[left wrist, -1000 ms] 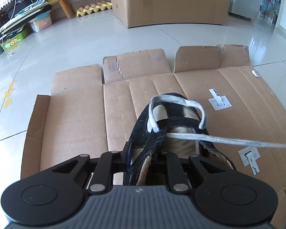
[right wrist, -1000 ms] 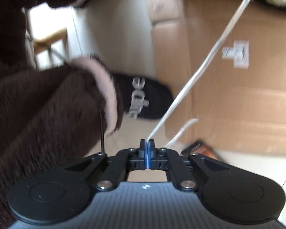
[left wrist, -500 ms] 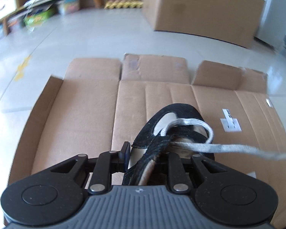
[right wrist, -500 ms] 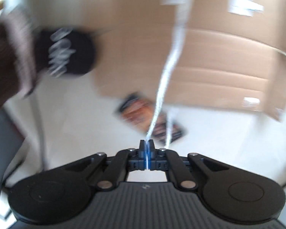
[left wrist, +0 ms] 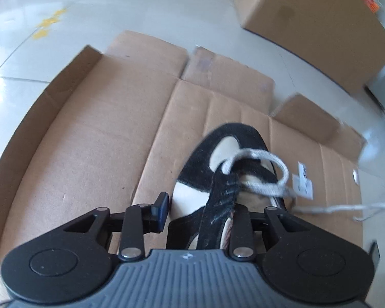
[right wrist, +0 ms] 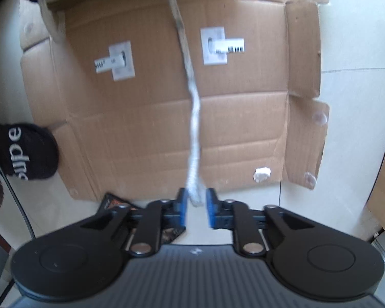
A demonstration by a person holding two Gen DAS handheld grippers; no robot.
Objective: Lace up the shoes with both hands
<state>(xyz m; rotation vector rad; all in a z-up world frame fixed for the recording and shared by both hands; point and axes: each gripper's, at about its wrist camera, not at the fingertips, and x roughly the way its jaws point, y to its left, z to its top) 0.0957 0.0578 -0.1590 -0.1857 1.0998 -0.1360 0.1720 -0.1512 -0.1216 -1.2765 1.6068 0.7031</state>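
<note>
Steeply tilted down, left gripper (left wrist: 200, 211) jaws opening around the black shoe (left wrist: 225, 169) heel on flattened cardboard (left wrist: 97, 133), right gripper (right wrist: 195, 209) likewise angled down, jaws opening, white lace (right wrist: 192, 118) loose between them, trailing back to the shoe.

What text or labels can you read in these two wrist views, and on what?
Black cap: white letters, seen turned sideways, seem to read "edme"; partly cut off, not certain.
Right white label on the flattened cardboard: dark print, too blurred to read.
Left white label: print too blurred.
White label beside the shoe, left wrist view: unreadable.
</note>
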